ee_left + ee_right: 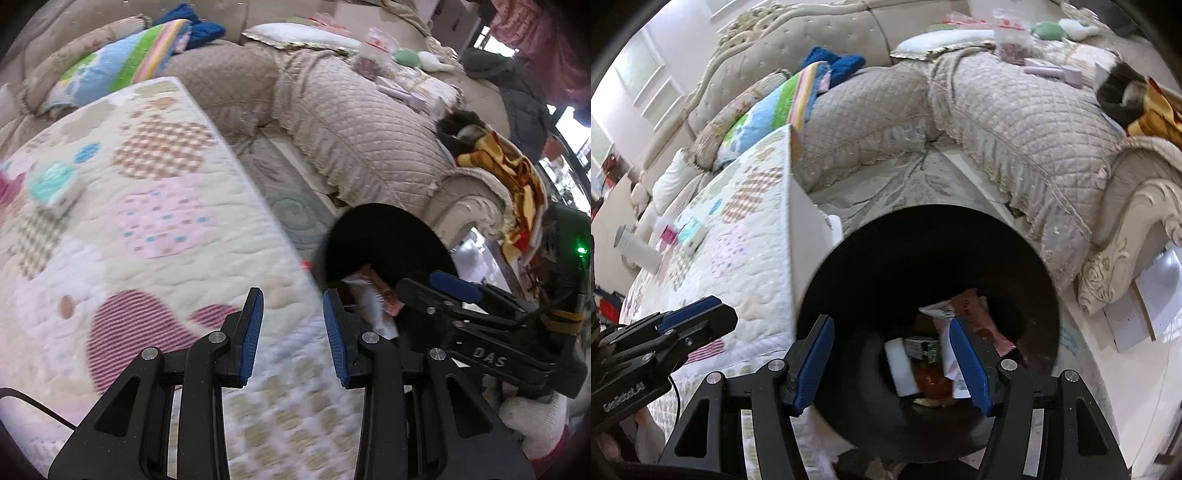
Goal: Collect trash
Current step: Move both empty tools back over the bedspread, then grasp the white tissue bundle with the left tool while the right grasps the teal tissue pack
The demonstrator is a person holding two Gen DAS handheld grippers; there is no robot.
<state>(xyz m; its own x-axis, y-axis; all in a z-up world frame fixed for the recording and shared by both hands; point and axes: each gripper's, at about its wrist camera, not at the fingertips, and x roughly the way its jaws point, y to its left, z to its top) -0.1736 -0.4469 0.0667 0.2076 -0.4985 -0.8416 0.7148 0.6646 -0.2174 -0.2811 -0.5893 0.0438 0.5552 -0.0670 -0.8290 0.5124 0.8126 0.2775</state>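
A black round trash bin (886, 251) stands on the floor beside the quilt-covered table (738, 229). It holds a pink and white wrapper (975, 314), a white packet (899, 365) and reddish trash. My right gripper (892, 354) is open and empty, directly above the bin's mouth. My left gripper (293, 332) is open and empty over the table's edge, next to the bin (388, 236). The wrapper (373, 299) shows inside the bin, and the right gripper (458, 291) reaches over it. A small teal and white box (55, 188) and pink packets (668, 232) lie on the far part of the quilt.
A beige quilted corner sofa (1015, 122) wraps around behind, strewn with pillows, a blue knit, a plastic jar (1012, 33) and a lilac hairdryer (1056, 72). A white cylinder (635, 247) lies at the table's far left. Papers (1145, 295) lie on the floor at right.
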